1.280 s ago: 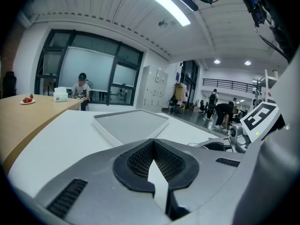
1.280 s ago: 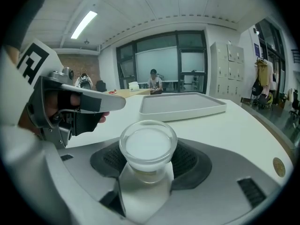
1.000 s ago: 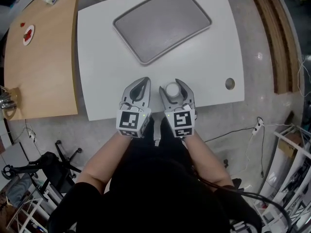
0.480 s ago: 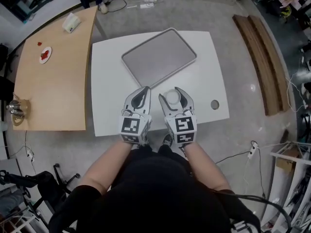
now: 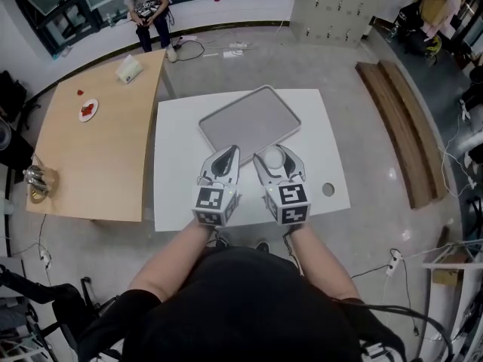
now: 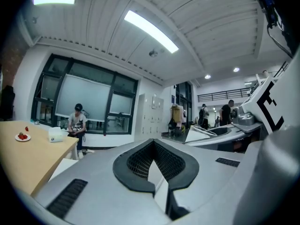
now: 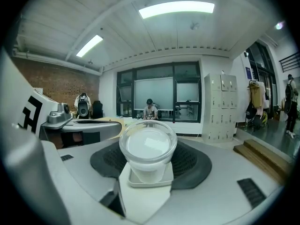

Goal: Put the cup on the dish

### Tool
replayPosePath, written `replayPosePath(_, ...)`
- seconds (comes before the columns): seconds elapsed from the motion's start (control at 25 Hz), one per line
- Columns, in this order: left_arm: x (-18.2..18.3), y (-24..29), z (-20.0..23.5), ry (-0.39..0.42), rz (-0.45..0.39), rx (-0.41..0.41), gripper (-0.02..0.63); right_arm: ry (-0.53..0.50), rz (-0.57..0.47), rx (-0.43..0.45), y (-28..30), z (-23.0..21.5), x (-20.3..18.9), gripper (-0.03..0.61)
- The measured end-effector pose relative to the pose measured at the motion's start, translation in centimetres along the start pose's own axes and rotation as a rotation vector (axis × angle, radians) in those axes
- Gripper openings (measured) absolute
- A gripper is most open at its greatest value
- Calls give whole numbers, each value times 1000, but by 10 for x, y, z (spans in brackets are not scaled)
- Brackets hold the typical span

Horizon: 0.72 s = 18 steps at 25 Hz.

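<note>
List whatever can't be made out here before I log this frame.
Cup: head view shows only its white top; the fingers of the right gripper cover its sides and base, so lifted or resting is unclear.
Dish: in the right gripper view the cup hides most of it.
Plate on the wooden table: red contents too small to identify, head view.

Premises: an open lab or workshop hall. Evidence: bare grey floor (image 5: 377,225) with loose cables (image 5: 198,50), metal lockers (image 7: 221,108), strip lights (image 7: 176,8) on a panelled ceiling, brick wall (image 7: 51,83), white worktop (image 5: 173,164) beside a wooden table (image 5: 98,164).
</note>
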<state>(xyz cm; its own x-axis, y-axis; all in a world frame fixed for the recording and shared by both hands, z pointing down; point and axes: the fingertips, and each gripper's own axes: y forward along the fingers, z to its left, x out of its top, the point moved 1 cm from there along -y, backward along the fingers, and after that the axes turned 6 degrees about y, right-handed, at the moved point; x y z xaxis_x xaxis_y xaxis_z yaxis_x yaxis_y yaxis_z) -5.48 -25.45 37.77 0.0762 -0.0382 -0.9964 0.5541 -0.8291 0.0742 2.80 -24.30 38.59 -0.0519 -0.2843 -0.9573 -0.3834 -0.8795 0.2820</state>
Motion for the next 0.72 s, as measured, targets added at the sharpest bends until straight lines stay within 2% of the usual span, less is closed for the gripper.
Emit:
replayPosePath(0.28, 8, 4, 6, 12, -2, 19, 6, 3, 5, 16, 7, -2, 12, 256)
replayPosePath(0.72, -10, 34, 22, 19, 28, 28, 6, 1, 46, 9, 49, -24, 10, 256)
